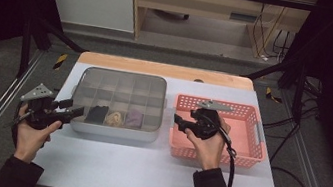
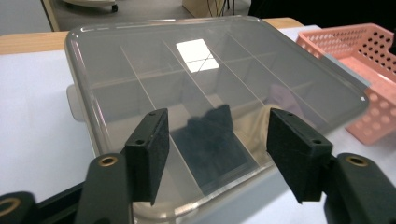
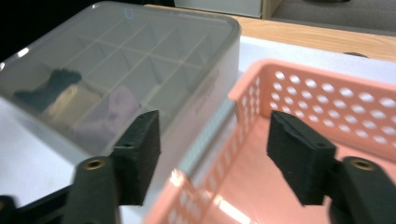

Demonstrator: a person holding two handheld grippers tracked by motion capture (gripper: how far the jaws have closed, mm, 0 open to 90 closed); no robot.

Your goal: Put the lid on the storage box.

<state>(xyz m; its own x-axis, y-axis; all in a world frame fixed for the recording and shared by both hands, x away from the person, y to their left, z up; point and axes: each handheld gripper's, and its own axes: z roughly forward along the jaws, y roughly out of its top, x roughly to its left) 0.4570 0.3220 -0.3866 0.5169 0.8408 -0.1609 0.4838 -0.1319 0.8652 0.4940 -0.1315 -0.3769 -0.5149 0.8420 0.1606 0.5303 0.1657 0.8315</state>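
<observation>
Your left gripper hovers at the near left corner of the grey box, its jaws spread wide and holding nothing; in the left gripper view they frame the box's clear lid, close to its near edge. The box sits on the counter with its lid on, and through it you can see a black item, a beige item and a purple item in the near row of compartments. Your right gripper hangs over the left rim of the pink basket, just beside the box, its jaws also spread and empty.
</observation>
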